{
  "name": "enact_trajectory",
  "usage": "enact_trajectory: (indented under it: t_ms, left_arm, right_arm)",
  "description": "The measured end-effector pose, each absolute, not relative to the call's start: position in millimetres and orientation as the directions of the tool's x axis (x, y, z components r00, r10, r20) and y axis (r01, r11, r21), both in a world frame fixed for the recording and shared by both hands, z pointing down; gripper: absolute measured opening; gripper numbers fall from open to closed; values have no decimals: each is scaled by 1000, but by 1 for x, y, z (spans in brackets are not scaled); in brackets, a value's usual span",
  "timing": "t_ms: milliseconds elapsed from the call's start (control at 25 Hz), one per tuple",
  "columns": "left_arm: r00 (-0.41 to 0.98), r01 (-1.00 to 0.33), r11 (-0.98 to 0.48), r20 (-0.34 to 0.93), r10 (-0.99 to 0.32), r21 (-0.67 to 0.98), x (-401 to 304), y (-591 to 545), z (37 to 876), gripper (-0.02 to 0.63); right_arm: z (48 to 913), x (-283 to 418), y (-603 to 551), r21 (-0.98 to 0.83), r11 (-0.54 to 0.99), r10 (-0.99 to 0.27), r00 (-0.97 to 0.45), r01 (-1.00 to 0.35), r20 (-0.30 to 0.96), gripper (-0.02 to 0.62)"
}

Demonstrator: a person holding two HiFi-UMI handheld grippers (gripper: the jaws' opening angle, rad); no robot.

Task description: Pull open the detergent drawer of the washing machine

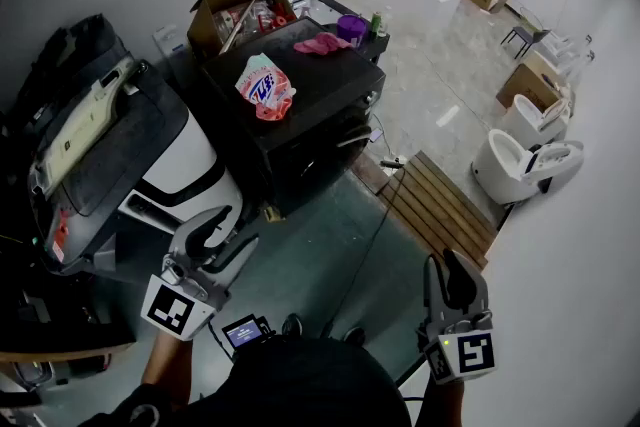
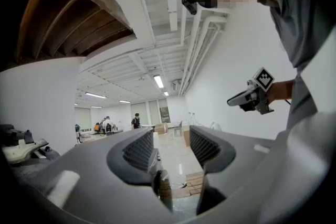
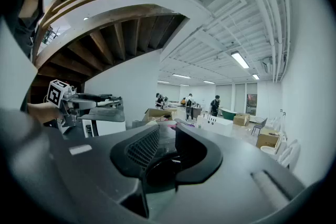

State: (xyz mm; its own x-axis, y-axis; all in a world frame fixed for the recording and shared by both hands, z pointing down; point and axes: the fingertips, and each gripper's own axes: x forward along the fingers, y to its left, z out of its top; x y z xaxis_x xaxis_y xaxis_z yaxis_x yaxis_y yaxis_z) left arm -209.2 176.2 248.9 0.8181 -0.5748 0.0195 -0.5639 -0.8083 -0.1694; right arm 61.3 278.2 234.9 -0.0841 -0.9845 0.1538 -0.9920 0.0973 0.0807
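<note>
The white washing machine stands at the left with a dark lid on top; I cannot make out its detergent drawer. My left gripper hovers in front of it, apart from it, jaws spread wide with nothing between them. My right gripper hangs over the floor far to the right, pointing into the room. Its jaws stand a narrow gap apart and hold nothing. Each gripper shows in the other's view: the right gripper and the left gripper.
A black cabinet beyond the machine carries a pink-and-white bag, a cardboard box and a purple cup. A wooden pallet and a cable lie on the floor. White seats stand by the right wall. People stand far back.
</note>
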Motion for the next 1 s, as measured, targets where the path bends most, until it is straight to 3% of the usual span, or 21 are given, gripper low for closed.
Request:
enact_trajectory:
  t_ms: [640, 1000]
  left_arm:
    - [835, -545, -823, -13, -550, -164, -230, 182, 258, 268]
    - [794, -591, -789, 54, -606, -169, -209, 181, 273, 267]
  right_arm:
    - [235, 24, 278, 57, 142, -981, -133, -988, 143, 100]
    - [248, 55, 266, 6, 188, -971, -185, -982, 148, 100]
